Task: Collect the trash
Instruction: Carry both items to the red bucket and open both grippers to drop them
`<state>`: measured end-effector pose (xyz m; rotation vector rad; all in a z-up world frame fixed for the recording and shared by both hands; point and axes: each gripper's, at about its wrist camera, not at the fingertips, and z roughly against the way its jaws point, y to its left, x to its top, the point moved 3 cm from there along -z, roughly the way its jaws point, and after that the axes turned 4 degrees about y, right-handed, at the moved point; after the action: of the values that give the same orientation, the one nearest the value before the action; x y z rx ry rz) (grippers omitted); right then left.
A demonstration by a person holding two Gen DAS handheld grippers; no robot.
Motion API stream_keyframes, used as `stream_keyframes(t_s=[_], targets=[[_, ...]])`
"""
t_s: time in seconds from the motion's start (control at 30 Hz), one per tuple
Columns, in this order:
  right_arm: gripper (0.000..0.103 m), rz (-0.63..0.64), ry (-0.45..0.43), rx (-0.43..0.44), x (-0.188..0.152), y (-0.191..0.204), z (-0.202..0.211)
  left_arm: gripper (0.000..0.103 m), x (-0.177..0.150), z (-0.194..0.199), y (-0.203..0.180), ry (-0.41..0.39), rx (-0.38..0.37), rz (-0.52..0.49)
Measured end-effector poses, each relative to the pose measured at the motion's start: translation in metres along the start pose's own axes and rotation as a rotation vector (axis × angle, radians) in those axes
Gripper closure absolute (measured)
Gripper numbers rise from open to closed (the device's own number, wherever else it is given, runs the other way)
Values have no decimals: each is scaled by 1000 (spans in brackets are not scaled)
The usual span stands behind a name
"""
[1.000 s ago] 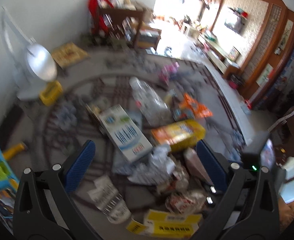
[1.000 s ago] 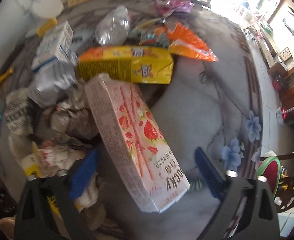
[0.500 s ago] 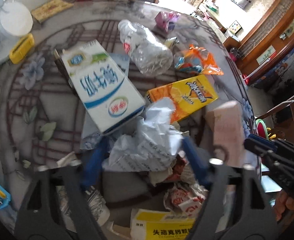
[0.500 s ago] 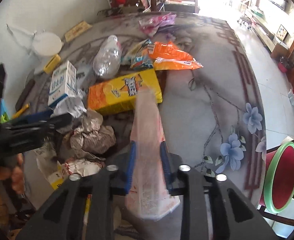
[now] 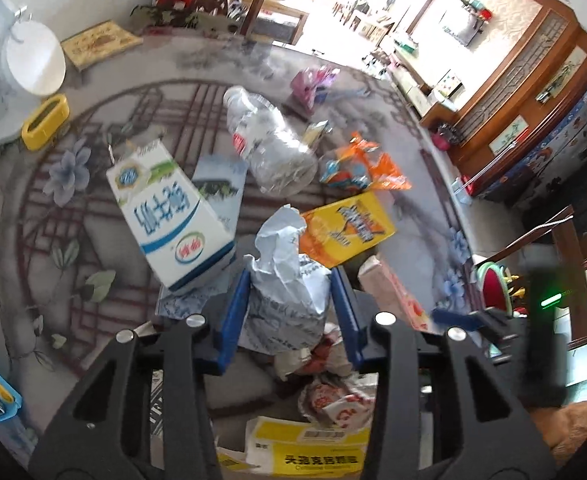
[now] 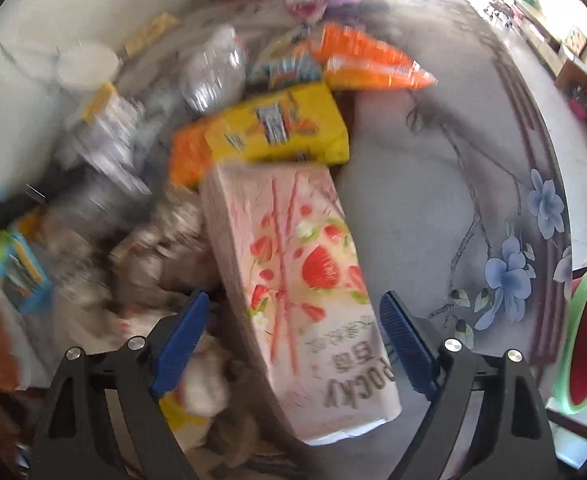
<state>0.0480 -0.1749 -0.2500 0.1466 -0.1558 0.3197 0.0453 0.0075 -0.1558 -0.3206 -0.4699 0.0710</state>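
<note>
My left gripper (image 5: 289, 312) has just closed on the crumpled white printed paper wrapper (image 5: 289, 280) between its 2 pads, while my right gripper (image 6: 293, 344), now wide, has released the pink strawberry Pocky box (image 6: 297, 280) onto the table (image 6: 433, 200).

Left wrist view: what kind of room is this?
Most likely a home living or dining area. A patterned table is strewn with packaging, a wooden chair stands at its far side, and a wall-mounted TV hangs above a low cabinet. The left gripper has closed on crumpled paper.
</note>
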Motion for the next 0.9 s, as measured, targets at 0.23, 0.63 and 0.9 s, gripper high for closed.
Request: stream_keyframes(t_s=[0.23,0.63,0.9], targets=[[42,-15,-43,17,-1,-6,5,62,6,16,-18,-42,-6,-30],[43,-190,-302,70,-15,-66,97,62,17,31,-61,-89,-46,-116],[42,-526,-322,-106,-84,-212,113,62,14,6,-113,-24,-118,-212]])
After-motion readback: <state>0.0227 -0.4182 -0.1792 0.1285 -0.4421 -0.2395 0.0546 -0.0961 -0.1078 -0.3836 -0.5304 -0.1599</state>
